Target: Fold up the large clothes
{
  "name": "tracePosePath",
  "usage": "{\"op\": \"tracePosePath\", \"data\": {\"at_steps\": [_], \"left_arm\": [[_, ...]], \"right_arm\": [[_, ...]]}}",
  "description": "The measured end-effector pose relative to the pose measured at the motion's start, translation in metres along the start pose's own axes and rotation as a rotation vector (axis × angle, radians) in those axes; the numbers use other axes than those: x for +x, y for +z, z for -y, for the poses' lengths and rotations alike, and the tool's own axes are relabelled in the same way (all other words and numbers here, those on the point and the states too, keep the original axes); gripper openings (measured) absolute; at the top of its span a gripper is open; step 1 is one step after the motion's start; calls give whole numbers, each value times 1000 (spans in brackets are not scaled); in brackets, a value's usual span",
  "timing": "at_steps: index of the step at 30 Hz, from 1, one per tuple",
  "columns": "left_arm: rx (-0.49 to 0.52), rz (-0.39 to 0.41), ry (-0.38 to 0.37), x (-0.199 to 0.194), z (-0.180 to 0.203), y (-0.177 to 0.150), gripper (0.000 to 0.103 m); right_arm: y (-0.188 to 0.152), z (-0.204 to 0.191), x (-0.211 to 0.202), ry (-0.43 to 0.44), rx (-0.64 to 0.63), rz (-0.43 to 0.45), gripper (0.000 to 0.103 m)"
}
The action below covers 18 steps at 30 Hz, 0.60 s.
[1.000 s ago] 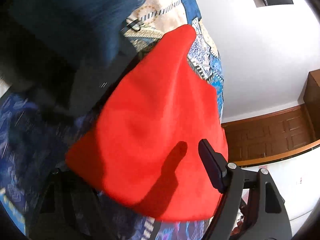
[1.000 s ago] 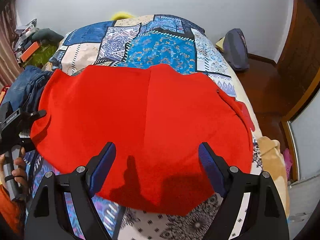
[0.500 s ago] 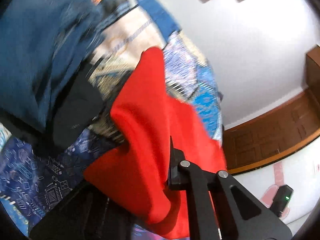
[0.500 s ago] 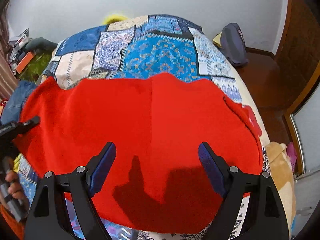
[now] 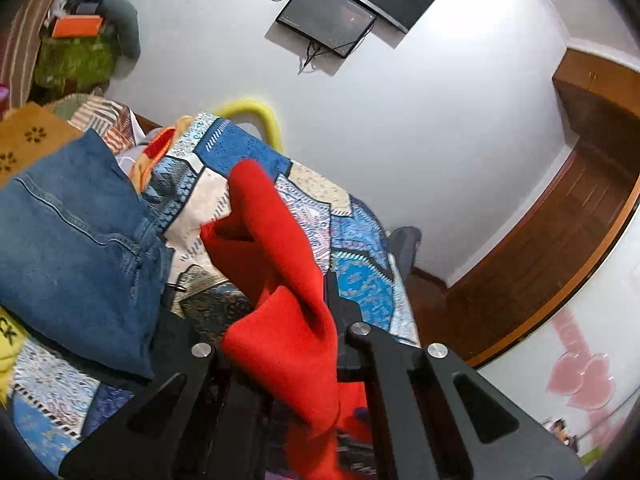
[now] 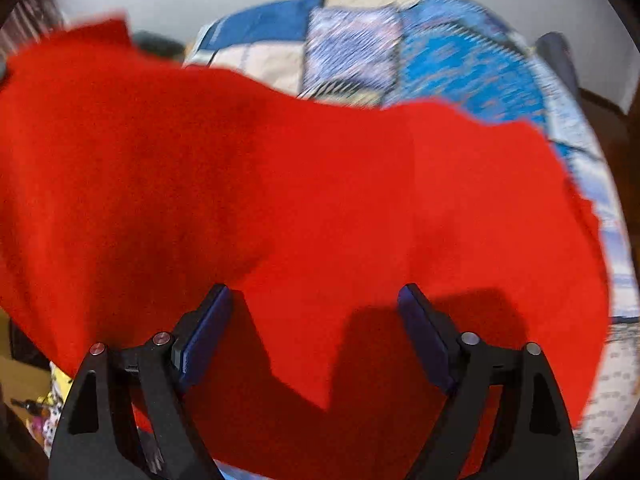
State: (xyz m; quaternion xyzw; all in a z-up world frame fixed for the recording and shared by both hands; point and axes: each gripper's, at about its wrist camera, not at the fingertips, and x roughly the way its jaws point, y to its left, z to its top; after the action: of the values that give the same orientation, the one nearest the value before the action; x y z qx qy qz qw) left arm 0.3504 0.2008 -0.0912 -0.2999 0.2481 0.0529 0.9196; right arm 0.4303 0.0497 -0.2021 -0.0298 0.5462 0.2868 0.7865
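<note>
With the left gripper (image 5: 320, 312) clamped tight on the red garment (image 5: 276, 280), pinches a bunched fold of soft, fleecy cloth between dark fingers pressed together, the fabric rising ahead of the jaws in a crumpled peak and spilling back over the black frame. Just left of those jaws, folded blue jeans (image 5: 76, 248) in stiff, stitched denim; ahead and beneath, the patchwork bedspread (image 5: 320, 216) in blue, cream and patterned panels. Over on the right gripper (image 6: 314, 320), jaws wide and opening a touch more, nothing between the blue pads (image 6: 208, 332) but air. Spread below and ahead of them, the same red garment (image 6: 280, 184), a broad matte sheet, its far edge wavy, its left side lifted up and away from the jaws, all slightly blurred. Beyond that far edge, the bedspread (image 6: 440, 52) again, rounded by the lens.
</note>
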Motion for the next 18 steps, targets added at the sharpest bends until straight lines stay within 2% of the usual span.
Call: {"op": "tracePosePath", "data": {"at_steps": [3, 6, 10, 13, 16, 18], "left_arm": [[11, -27, 30, 11, 3, -5, 1], [36, -45, 17, 21, 17, -12, 1], [146, -56, -40, 31, 69, -21, 1], [237, -99, -109, 50, 119, -37, 1], [299, -178, -181, 74, 162, -67, 1], [339, -270, -211, 100, 188, -100, 1]], "right_arm": [[-1, -14, 0, -33, -79, 2, 85], [-2, -1, -15, 21, -64, 0, 82], [-13, 44, -64, 8, 53, 114, 82], [-30, 93, -103, -82, 148, 199, 82], [-51, 140, -133, -179, 238, 240, 82], [-69, 172, -147, -215, 316, 243, 82]]}}
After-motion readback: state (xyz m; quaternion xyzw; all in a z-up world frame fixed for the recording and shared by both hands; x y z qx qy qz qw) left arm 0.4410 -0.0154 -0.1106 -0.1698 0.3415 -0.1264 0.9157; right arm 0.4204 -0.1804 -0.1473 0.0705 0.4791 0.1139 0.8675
